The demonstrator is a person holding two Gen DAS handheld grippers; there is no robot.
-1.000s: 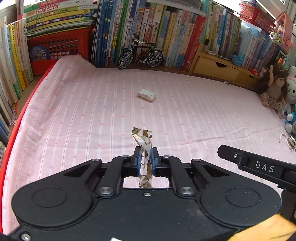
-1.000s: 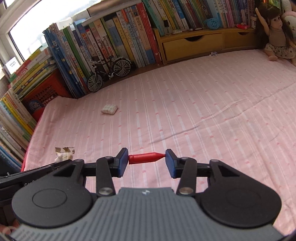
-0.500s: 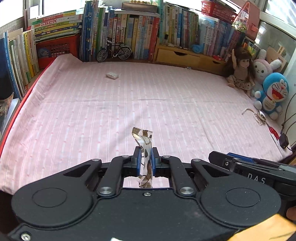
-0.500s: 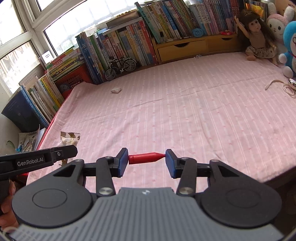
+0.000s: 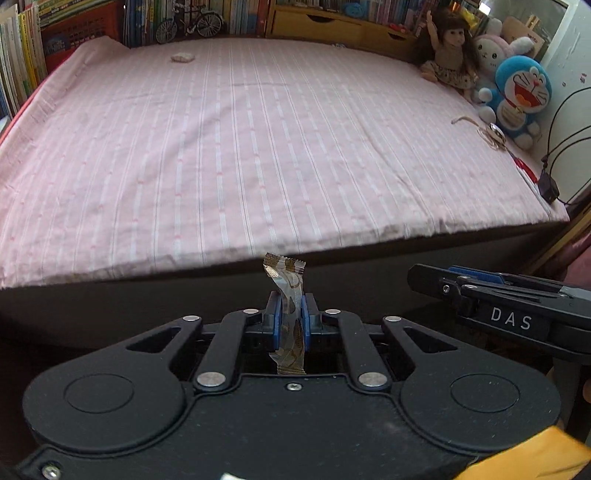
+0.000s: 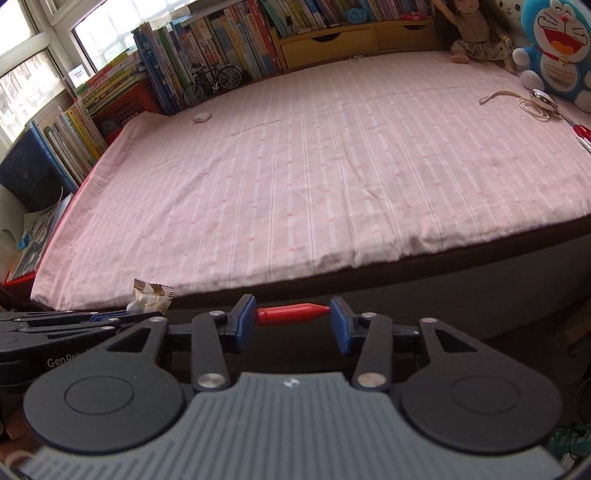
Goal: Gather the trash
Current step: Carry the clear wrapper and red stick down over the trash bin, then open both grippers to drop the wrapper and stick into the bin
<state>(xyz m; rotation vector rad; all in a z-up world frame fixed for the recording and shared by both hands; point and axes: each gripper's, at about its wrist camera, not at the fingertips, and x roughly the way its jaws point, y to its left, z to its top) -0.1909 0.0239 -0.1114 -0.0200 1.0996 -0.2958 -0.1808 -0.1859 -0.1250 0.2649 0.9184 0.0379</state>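
The candy wrapper (image 5: 289, 310) stands pinched in the left gripper (image 5: 289, 321) off the bed's (image 5: 258, 147) near edge, the red cap (image 6: 291, 315) clamped end-to-end in the right gripper (image 6: 292, 325), likely to pop out if jolted.

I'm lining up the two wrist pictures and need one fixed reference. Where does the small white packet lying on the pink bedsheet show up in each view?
Left wrist: the white packet lies at upper left, far across the bedsheet, just below the toy bicycle.
Right wrist: the packet lies upper left of centre, again just in front of the toy bicycle.
Shared landmark: the toy bicycle against the books.
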